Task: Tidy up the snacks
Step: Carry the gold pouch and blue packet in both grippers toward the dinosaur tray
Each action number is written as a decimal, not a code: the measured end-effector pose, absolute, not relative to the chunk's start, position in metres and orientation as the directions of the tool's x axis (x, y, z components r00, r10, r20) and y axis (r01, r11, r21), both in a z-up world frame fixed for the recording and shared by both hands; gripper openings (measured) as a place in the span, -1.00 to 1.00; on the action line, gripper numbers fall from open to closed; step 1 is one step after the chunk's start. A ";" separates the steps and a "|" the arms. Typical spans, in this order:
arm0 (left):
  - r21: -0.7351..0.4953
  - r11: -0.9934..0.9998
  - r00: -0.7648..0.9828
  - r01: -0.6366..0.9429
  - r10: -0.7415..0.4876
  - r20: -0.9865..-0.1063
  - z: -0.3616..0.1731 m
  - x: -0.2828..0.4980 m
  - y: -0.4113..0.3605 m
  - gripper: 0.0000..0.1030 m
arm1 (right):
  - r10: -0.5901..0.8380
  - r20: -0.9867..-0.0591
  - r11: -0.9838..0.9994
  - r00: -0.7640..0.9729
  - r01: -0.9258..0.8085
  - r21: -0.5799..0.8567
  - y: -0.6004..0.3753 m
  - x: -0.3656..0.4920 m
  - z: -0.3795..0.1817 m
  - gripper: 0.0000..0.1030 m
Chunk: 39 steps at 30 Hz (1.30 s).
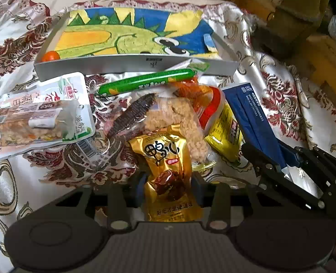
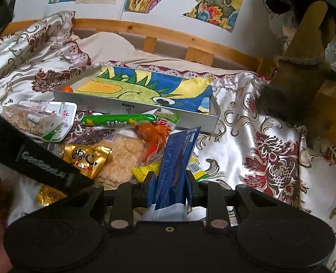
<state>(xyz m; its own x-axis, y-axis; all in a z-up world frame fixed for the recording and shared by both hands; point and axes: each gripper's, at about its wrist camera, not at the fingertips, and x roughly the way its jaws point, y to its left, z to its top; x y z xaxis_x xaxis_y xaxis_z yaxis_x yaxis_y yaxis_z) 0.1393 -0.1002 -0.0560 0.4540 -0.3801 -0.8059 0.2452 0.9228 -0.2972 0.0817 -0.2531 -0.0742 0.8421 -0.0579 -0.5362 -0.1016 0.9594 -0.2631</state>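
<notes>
Left wrist view: the left gripper holds the gold packet between its fingers; the packet's near end is hidden. The right gripper clamps the blue pouch, whose lower part is covered, near the tray on the bed.

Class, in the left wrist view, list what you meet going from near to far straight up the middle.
Gold snack packet held in the left gripper → green sausage stick → grey tray lined with a dinosaur drawing.
</notes>
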 end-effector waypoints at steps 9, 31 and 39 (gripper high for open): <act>-0.357 0.897 0.478 0.260 -0.441 -0.759 -0.049 0.128 -0.091 -0.79 | -0.055 -0.518 0.956 0.854 -0.104 -0.274 -0.252 0.079 -0.072 -0.45; -0.334 0.906 0.552 0.261 -0.423 -0.719 -0.036 0.123 -0.089 -0.83 | -0.035 -0.487 0.958 0.873 -0.110 -0.265 -0.250 0.076 -0.069 -0.45; -0.302 0.917 0.620 0.260 -0.399 -0.676 -0.021 0.117 -0.086 -0.84 | -0.033 -0.466 0.955 0.884 -0.109 -0.275 -0.249 0.074 -0.067 -0.45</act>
<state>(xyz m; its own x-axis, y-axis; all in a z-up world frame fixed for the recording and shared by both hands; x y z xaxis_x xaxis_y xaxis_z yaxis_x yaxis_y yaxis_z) 0.1167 -0.0863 -0.0212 0.6197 -0.3986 -0.6761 0.2603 0.9171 -0.3021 0.0740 -0.2494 -0.0673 0.8841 -0.0332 -0.4662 -0.1091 0.9553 -0.2748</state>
